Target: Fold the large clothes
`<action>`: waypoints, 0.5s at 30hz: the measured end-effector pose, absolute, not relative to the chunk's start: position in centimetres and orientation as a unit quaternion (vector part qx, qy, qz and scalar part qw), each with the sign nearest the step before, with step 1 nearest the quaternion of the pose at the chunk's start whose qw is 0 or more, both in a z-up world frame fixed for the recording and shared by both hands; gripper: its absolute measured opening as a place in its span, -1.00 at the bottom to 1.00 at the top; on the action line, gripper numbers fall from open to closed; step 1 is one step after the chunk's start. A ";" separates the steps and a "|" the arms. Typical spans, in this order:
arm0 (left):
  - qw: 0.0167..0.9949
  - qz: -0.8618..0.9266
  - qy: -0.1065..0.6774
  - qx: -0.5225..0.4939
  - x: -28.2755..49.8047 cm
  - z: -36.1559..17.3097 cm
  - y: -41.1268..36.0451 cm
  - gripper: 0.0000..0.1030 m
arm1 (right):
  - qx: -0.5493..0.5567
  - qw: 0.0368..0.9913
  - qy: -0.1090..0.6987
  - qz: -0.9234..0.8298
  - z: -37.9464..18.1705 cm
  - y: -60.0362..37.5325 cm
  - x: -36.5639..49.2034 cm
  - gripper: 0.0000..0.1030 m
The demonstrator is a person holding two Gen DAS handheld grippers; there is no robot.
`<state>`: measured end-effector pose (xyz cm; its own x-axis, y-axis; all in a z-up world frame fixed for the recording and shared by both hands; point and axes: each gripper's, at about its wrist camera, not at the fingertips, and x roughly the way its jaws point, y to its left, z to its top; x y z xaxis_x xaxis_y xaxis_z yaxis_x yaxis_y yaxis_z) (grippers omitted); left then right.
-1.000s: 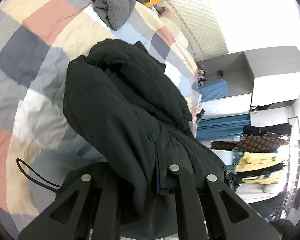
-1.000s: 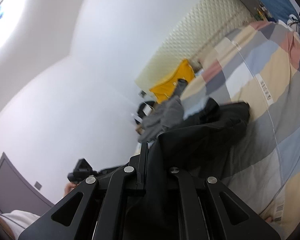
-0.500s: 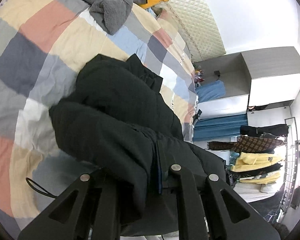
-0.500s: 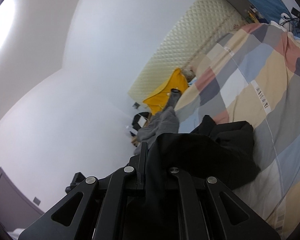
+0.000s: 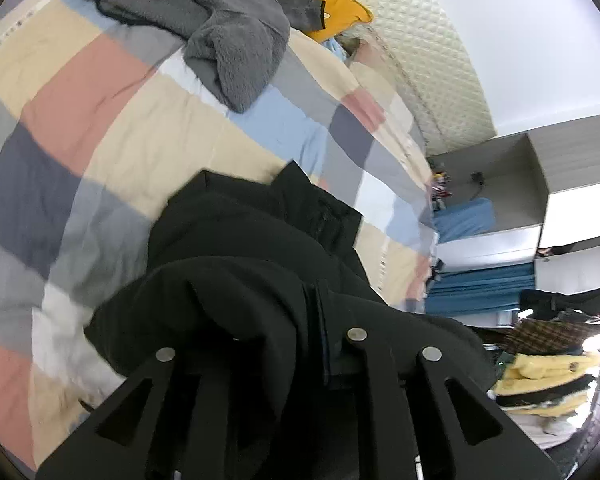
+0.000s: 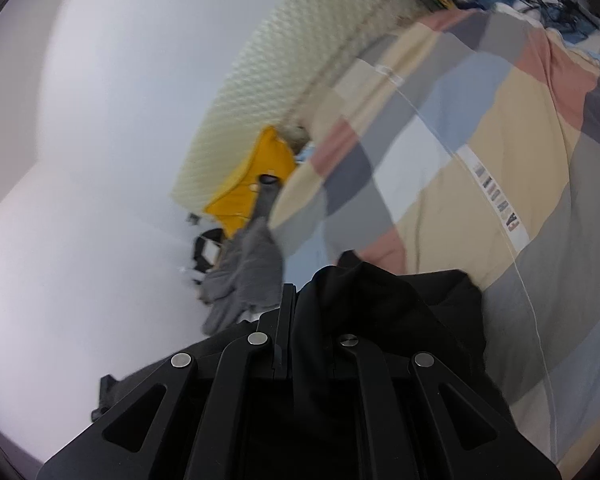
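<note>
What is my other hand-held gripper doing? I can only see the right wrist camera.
Observer: The left hand-held gripper has its jaws opening, with the black jacket bunched between them.
Operator: Is there something in the room I can't see?
Observer: Yes, a blue curtain hangs past the edge of the checked quilt.
Operator: Are there more clothes over there?
Observer: Yellow jackets are piled just below a plaid garment, to the right of that curtain.
</note>
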<state>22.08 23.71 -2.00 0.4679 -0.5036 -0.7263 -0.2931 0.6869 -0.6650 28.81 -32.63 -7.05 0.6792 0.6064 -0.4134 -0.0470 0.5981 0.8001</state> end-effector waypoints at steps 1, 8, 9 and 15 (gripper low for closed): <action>0.763 -0.063 0.515 -0.386 23.0 -2.4 23.7 -0.64 | 0.400 0.823 0.358 0.187 -7.8 -32.4 30.0 -0.92; 0.762 -0.007 0.539 -0.359 28.4 -6.2 22.5 -0.58 | 0.405 0.797 0.427 0.134 -14.0 -31.7 35.6 -0.93; 0.764 0.000 0.543 -0.347 29.3 -6.8 22.1 -0.58 | 0.403 0.794 0.437 0.128 -15.0 -31.5 36.3 -0.93; 0.764 0.029 0.571 -0.300 32.8 -9.7 20.5 -0.58 | 0.384 0.785 0.472 0.118 -19.1 -30.3 39.0 -0.96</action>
